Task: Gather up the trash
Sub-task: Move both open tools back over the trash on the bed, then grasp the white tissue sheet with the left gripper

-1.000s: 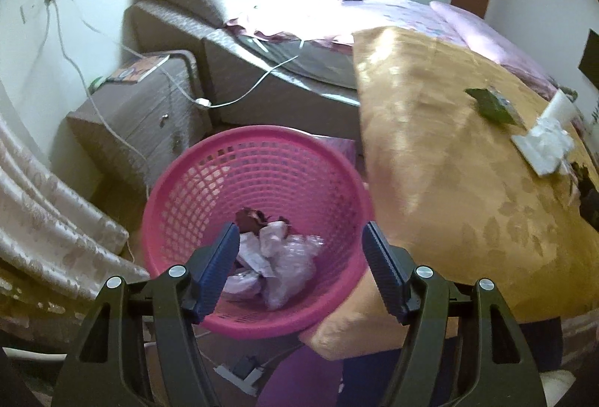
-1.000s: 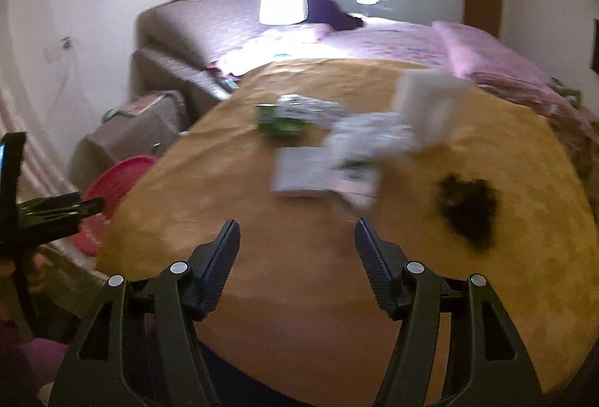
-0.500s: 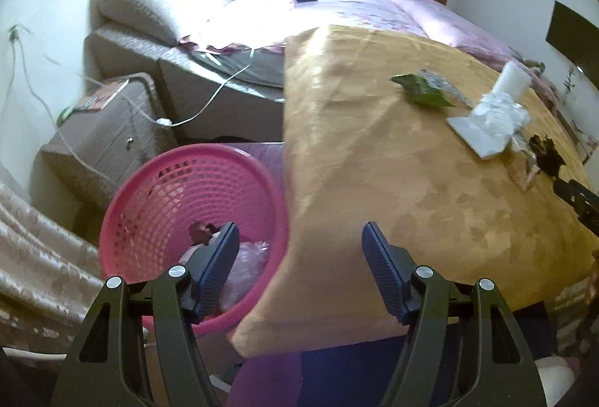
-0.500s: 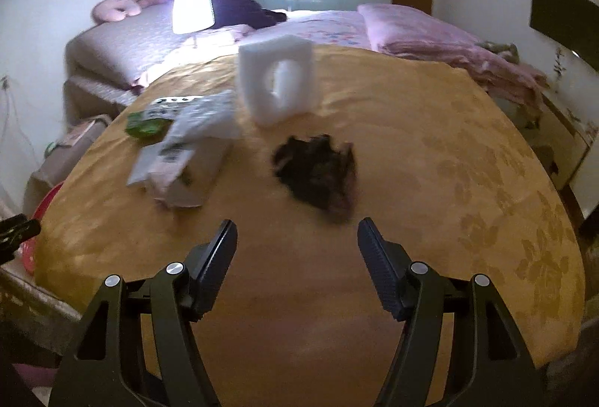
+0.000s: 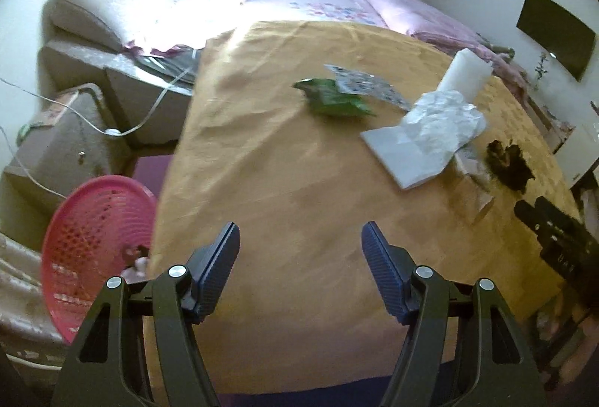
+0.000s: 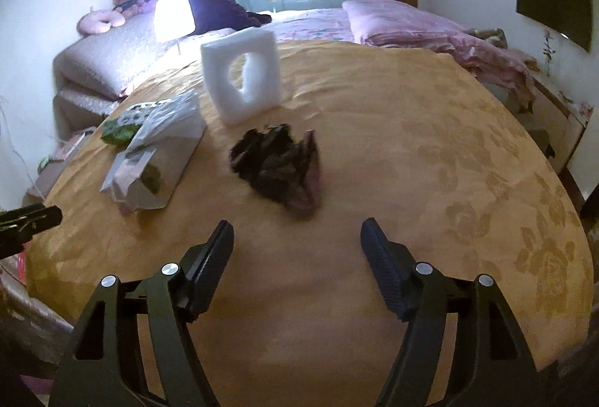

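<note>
Left gripper released, empty, over bare near edge of the gold floral-cloth table, room ahead. Right gripper released, empty, dark crumpled wrapper just beyond its tips, mid-table, bare cloth to the right edge. Flat white paper pack with crumpled plastic and green wrapper toward left edge; white foam block upright behind. Pink plastic mesh basket on floor beside table's left edge, trash inside
</note>
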{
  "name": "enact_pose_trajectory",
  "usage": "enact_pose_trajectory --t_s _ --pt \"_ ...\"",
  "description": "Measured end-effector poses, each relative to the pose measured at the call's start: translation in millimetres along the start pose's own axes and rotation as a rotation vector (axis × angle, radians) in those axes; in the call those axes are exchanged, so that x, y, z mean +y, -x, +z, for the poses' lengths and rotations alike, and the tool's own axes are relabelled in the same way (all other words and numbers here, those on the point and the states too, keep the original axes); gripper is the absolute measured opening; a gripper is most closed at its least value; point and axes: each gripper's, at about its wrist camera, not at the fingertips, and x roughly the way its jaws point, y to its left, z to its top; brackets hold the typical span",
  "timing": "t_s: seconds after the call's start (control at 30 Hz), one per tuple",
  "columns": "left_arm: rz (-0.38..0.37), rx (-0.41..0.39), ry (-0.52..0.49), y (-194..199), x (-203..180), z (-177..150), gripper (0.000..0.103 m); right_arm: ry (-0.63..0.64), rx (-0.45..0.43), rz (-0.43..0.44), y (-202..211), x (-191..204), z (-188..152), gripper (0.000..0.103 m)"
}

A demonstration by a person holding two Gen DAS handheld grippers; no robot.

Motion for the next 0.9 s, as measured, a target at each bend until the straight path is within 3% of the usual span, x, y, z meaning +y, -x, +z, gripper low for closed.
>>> enact_pose_trajectory --t_s 0.4,0.6,0.67,0.8,0.87,0.9 --pt "-0.063 0.029 0.025 -25.5 -24.6 31.9 0.065 0.001 -0.013 -0.002 0.2 -3.6 -1.1 0.073" --pt "-0.083 0.030 -0.014 -38.5 -49.0 51.3 0.063 0.001 -0.013 -0.002 0.2 -3.4 -1.1 0.073" --pt "-0.086 0.051 -0.022 -47.8 -55.0 54.4 0.055 -0.002 -0.012 0.001 0.4 -4.1 -1.0 0.073" --pt "-0.062 0.039 -0.041 -50.7 -61.5 55.0 0.049 -0.005 -0.012 0.006 0.6 -1.8 0.3 0.073" --pt "-0.061 0.035 -0.045 -49.7 -62.9 53.7 0.033 -0.004 -0.014 0.004 0.1 -0.3 0.9 0.073" --pt "-0.058 0.032 -0.049 -49.2 -63.6 52.5 0.030 -0.004 -0.014 0.004 0.4 -0.9 1.2 0.073"
